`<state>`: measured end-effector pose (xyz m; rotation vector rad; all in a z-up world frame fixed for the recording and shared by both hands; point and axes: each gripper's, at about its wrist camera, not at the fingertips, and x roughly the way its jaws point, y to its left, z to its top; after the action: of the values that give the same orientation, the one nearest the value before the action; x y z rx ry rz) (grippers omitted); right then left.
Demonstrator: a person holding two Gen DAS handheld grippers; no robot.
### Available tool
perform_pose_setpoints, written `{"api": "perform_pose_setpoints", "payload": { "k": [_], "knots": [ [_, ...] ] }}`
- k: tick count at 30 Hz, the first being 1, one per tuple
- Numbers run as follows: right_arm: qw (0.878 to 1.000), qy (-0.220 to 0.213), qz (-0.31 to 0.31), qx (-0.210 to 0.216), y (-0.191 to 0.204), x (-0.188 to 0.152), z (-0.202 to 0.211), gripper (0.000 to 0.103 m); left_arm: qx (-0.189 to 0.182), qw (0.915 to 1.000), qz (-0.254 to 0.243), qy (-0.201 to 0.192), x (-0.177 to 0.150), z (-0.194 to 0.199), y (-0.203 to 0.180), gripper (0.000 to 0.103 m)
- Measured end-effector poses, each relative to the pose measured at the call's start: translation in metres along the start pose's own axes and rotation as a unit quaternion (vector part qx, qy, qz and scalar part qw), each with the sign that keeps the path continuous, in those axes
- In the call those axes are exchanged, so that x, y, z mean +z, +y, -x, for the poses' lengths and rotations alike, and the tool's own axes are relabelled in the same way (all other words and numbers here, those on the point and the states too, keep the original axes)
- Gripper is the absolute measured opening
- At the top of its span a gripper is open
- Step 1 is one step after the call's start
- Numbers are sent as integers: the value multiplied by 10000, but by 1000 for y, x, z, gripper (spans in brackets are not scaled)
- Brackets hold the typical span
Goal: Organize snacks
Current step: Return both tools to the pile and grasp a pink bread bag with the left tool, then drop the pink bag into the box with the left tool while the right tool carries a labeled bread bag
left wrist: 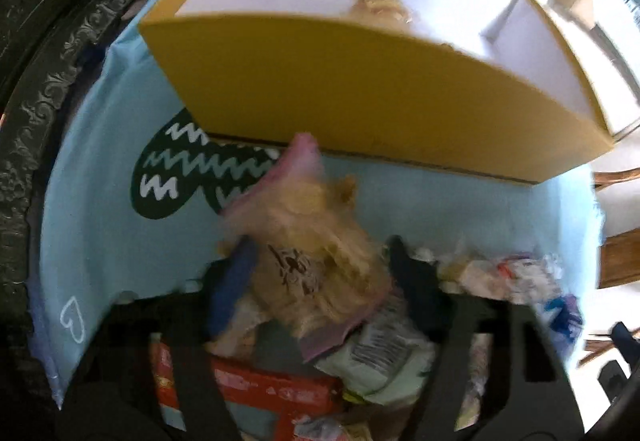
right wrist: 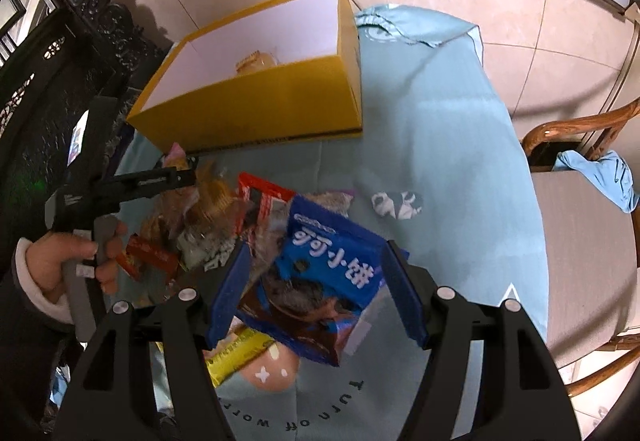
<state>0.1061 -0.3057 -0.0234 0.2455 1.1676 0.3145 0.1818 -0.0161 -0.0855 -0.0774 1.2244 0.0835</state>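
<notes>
Below the left wrist camera we saw the left gripper with its 2 fingers about half spread around a blurred clear pastry bag with a pink end; whether the pads pressed it we could not tell. That bag lay on the snack pile on the pale blue cloth. Just beyond stood the yellow box, its near wall close to the bag's pink tip, its white inside holding 1 pastry. A barcode showed on a pale green packet, its digits unreadable. To the left, bare cloth ran to a dark carved cabinet.

From the right wrist camera, our right gripper was closed on a blue cookie bag with white Chinese lettering, held above the cloth beside the pile. The left hand gripped its tool at the pile's left edge. Open cloth lay to the right, up to a wooden chair. Near the bottom the cloth's print read "Turn off wor".
</notes>
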Motion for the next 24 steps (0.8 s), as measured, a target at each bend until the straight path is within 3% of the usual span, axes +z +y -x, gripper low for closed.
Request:
{"api": "perform_pose_setpoints", "payload": {
  "k": [2, 5, 12, 22, 24],
  "knots": [
    [10000, 27, 48, -6, 1, 0, -3, 68, 85, 9998, -122, -98, -4, 5, -1, 39],
    [9997, -5, 231, 125, 13, 3, -6, 68, 72, 9992, -303, -242, -9, 21, 1, 31],
    [9842, 45, 1612, 724, 93, 14, -33, 68, 66, 9991, -270, -320, -21, 49, 22, 31],
    [9643, 381, 2621, 6, 140, 14, -103, 68, 21, 9994, -160, -304, -32, 58, 47, 31],
    [9589, 426, 2797, -232, 140, 14, -112, 60, 25, 9995, -137, -281, -33, 56, 51, 31]
  ]
}}
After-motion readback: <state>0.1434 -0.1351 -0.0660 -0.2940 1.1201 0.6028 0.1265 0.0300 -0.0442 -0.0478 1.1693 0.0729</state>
